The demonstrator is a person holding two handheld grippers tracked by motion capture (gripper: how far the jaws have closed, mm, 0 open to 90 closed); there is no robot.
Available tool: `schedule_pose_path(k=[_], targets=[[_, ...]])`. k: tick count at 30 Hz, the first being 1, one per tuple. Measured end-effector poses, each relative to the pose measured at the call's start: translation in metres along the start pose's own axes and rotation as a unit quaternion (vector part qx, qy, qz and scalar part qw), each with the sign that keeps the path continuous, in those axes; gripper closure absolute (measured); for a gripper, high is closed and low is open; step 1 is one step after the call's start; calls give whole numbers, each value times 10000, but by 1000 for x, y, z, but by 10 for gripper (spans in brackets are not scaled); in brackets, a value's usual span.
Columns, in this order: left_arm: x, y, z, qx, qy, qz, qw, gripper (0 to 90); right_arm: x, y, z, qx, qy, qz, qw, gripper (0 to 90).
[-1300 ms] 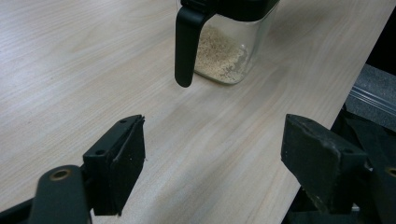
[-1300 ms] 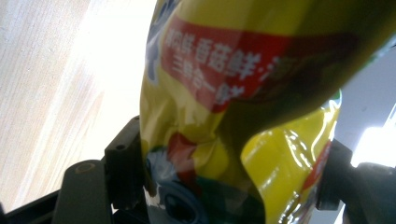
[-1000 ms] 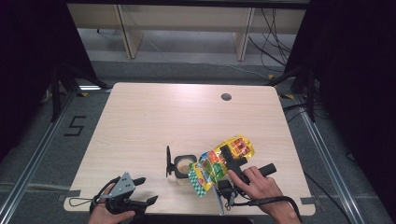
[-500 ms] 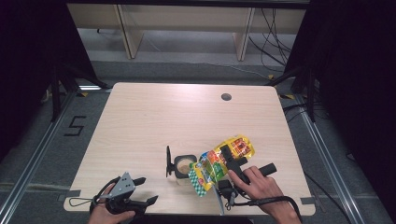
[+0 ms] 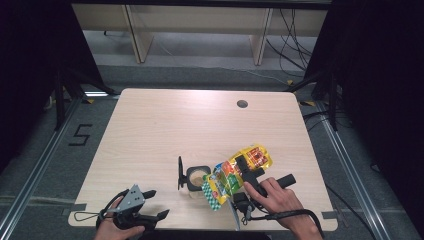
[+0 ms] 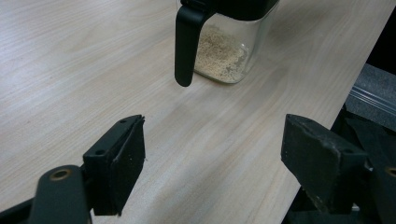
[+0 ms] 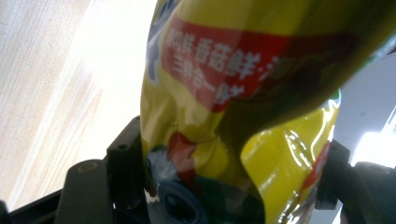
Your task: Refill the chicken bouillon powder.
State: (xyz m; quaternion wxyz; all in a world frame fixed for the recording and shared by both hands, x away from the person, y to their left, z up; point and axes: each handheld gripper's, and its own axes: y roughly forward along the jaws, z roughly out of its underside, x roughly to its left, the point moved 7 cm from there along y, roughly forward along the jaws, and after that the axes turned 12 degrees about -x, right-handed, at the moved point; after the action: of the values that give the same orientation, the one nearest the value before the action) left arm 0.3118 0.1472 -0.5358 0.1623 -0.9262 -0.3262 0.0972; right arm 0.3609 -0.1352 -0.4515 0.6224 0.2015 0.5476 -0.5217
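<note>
Right gripper [image 5: 246,172] clamped on the yellow pouch [image 5: 235,172], whose long axis slopes down-left from the jaws, low corner over the open jar [image 5: 196,178]. Left gripper [image 5: 150,204] agape, idle, farther from the jar.

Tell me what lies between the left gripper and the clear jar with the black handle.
Nothing: in the left gripper view, bare wooden table runs from the open left gripper up to the jar. The high view shows the same gap.

A lab recording bay: bare wooden table [image 5: 165,130], black curtains [image 5: 380,75], taped floor number [image 5: 80,135], loose cables [image 5: 295,35].
</note>
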Motion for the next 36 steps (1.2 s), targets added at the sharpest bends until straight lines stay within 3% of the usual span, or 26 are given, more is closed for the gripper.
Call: schedule_pose_path(k=[5, 9, 10, 11, 12, 13, 18, 19, 21, 36], targets=[[-1, 1, -1, -61, -28, -2, 10000, 216, 1, 0, 0, 5, 68, -6, 10000, 319], [0, 1, -1, -64, -24, -2, 10000, 216, 0, 1, -1, -5, -43, 6, 10000, 320], [-2, 1, 0, -72, -137, -31, 9999, 216, 0, 0, -1, -9, -37, 11, 10000, 321], [0, 1, -1, -66, -14, 3, 10000, 216, 1, 0, 0, 2, 17, 10, 10000, 321], [0, 1, -1, -66, -14, 3, 10000, 216, 1, 0, 0, 6, 15, 14, 10000, 321], [-2, 1, 0, -81, -158, -34, 9998, 216, 1, 0, 0, 6, 15, 14, 10000, 321], [-2, 1, 0, -77, -141, -31, 9999, 216, -2, -1, 0, 10, -36, 37, 10000, 337], [-2, 1, 0, -72, -127, -25, 9999, 216, 1, -1, 1, 45, 106, 49, 9999, 337], [-2, 1, 0, -73, -125, -27, 9999, 216, -1, 0, 0, 7, -33, 12, 10000, 338], [-2, 0, 0, -44, -126, -16, 9999, 216, -1, -1, 1, 17, 24, 34, 10000, 338]])
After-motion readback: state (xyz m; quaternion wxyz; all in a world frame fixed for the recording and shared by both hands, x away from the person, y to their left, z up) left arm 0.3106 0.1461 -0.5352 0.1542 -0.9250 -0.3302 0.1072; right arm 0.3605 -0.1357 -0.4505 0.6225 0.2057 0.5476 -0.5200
